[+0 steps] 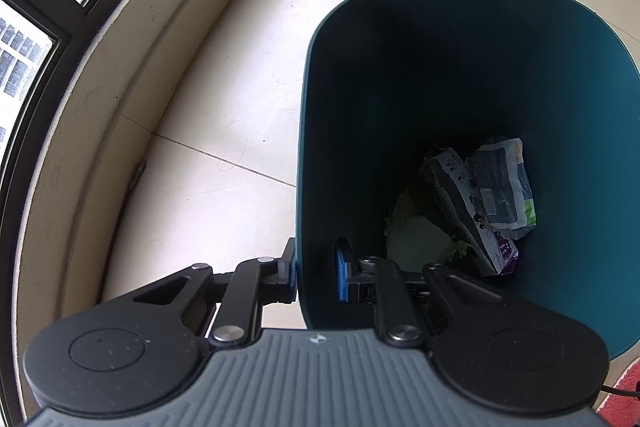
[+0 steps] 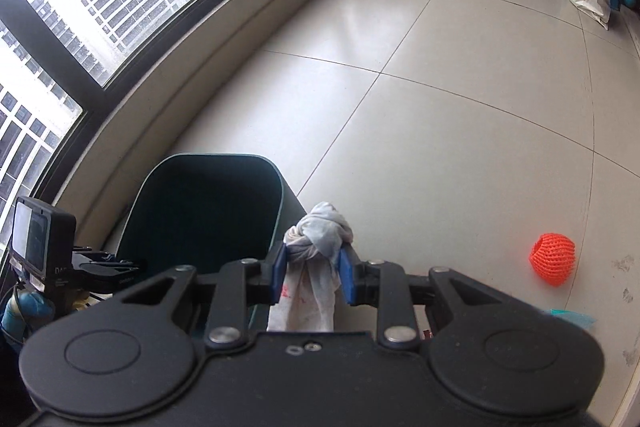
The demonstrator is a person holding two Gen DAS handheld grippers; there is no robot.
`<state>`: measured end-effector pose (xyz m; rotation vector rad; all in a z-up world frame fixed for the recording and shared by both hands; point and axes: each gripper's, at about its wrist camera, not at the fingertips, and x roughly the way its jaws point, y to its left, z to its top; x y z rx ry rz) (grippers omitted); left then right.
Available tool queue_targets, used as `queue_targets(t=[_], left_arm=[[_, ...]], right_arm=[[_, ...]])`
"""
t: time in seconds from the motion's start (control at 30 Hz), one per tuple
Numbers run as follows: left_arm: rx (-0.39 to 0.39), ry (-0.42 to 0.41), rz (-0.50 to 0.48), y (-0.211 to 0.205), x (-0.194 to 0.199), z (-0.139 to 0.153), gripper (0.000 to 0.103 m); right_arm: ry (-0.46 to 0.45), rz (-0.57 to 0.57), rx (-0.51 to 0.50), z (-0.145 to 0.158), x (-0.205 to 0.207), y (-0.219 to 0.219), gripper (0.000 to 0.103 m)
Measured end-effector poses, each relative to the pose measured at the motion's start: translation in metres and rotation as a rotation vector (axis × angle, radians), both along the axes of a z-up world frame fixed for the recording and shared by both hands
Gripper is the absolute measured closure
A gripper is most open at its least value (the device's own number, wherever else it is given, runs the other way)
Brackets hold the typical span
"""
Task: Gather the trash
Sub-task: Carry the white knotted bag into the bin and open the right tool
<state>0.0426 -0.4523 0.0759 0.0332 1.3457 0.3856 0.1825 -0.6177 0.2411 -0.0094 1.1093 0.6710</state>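
The left gripper (image 1: 316, 277) is clamped on the near wall of the teal bin (image 1: 580, 75): one jaw stands outside the wall, the other inside, and the gap between them is narrow. Beyond the inner jaw, at the bin's bottom, lie crumpled wrappers (image 1: 486, 203) and a pale scrap.

The right gripper (image 2: 312, 277) holds a wadded white tissue (image 2: 320, 239), faintly stained red; the wad bulges out past the jaw tips and a tail hangs back between the jaws. The bin mouth (image 2: 200, 211) lies just left of and beyond these jaws, so the tissue is beside the rim, not yet over the opening.

Procedure for the step in hand, as judged:
1. Hold the left grip firm so the bin does not tip or slide on the tiled floor (image 2: 440, 107).
2. Carry the right jaws leftward until the wad is fully over the dark opening, clear of the rim.
3. Open the jaws only then; a hanging tail may catch on a pad, so open wide.

An orange mesh sleeve (image 2: 554, 259) remains on the floor, well to the right of the right jaws, and appears to be a later pickup.
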Motion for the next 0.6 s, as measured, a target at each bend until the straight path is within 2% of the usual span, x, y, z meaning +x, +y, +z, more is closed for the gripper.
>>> queue_targets(t=[0.1, 0.23, 0.6], left_arm=[[0.000, -0.001, -0.002, 0.000, -0.001, 0.000, 0.086], [-0.002, -0.005, -0.003, 0.000, -0.001, 0.001, 0.086], [-0.028, -0.028, -0.005, 0.003, 0.000, 0.007, 0.086]], right_arm=[[-0.027, 0.047, 0.039, 0.013, -0.001, 0.022, 0.077], [-0.056, 0.112, 0.042, 0.010, 0.003, 0.060, 0.077], [0.001, 0.232, -0.075, -0.073, 0.005, 0.162, 0.077]])
